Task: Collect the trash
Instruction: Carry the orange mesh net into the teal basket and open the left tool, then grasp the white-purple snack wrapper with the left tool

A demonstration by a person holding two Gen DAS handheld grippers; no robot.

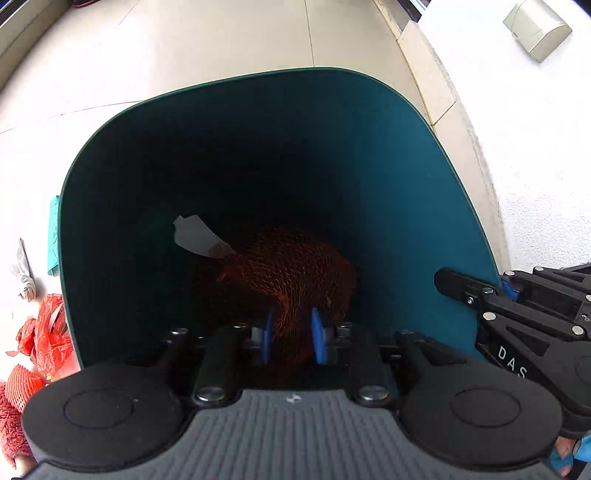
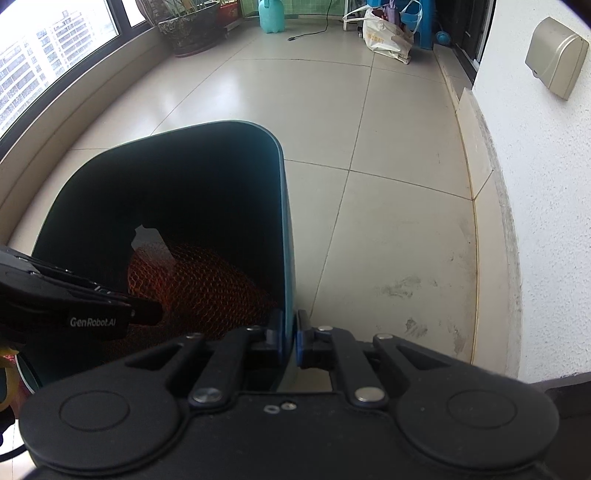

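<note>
At the far left of the left wrist view we see litter on the pale tiled floor [image 1: 221, 55]: a crumpled grey-white wrapper [image 1: 24, 275], a red plastic bag [image 1: 48, 336] below it, a piece of red foam fruit netting [image 1: 22, 384] just beside the bag, and something red and fuzzy [image 1: 11, 428] at the frame's edge. A scrap of teal material [image 1: 53, 236] lies against the outside of the bin.

The teal trash bin [image 1: 424, 177] fills the middle of both views, and we look down into its dark inside. An orange mesh net bag [image 1: 291, 269] with a white paper label [image 1: 195, 236] at its end sits in the bin. Our left gripper [image 1: 291, 336] points down into the bin; its blue pads [image 1: 318, 336] stand apart, with mesh strands between them. We cannot tell whether the pads touch the mesh.

To the right, our right gripper [image 2: 290, 338] is closed on the bin's near right wall, one pad inside and one outside, pressing the thin rim between them. In the left wrist view that same gripper shows at the bin's right edge.

Further right, the floor meets a white textured wall [image 2: 546, 221] along a beige skirting. A beige wall-mounted box [image 2: 557, 59] hangs high on that wall. At the back of the right wrist view, a large plant pot [image 2: 192, 29] stands by the window, a teal watering can [image 2: 271, 14] next to it, and a white shopping bag [image 2: 388, 37] farther right.
</note>
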